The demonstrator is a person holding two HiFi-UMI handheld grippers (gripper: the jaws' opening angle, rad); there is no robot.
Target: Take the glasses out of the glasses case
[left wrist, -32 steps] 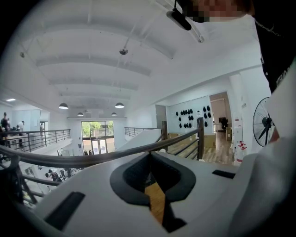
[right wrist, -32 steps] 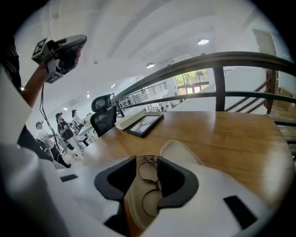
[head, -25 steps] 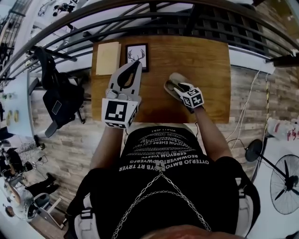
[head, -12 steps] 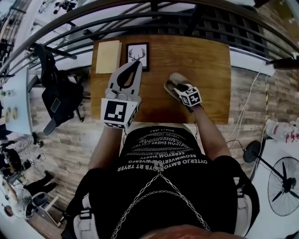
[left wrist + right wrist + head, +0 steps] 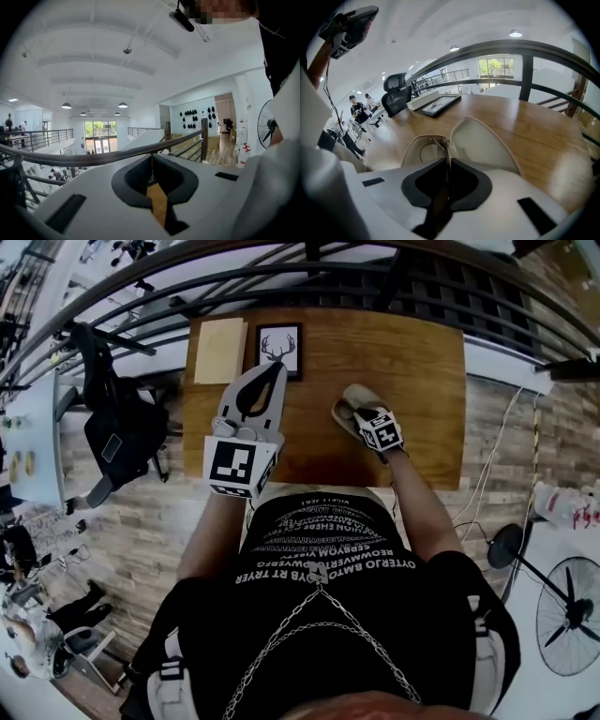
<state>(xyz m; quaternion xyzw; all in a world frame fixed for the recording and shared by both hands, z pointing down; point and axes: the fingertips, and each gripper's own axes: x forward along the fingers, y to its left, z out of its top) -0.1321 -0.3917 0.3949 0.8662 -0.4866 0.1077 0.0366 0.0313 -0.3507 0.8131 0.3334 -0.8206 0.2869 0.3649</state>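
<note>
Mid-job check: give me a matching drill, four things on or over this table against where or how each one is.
Things:
1. glasses case
2. framed antler picture
3. beige pad
4. left gripper

Place or state:
A. on the far left corner of the table
B. lying open, right of centre
C. jaws together, nothing held
D. black-edged, flat at the far edge

Pairs: 1-B, 2-D, 3-A, 4-C
</note>
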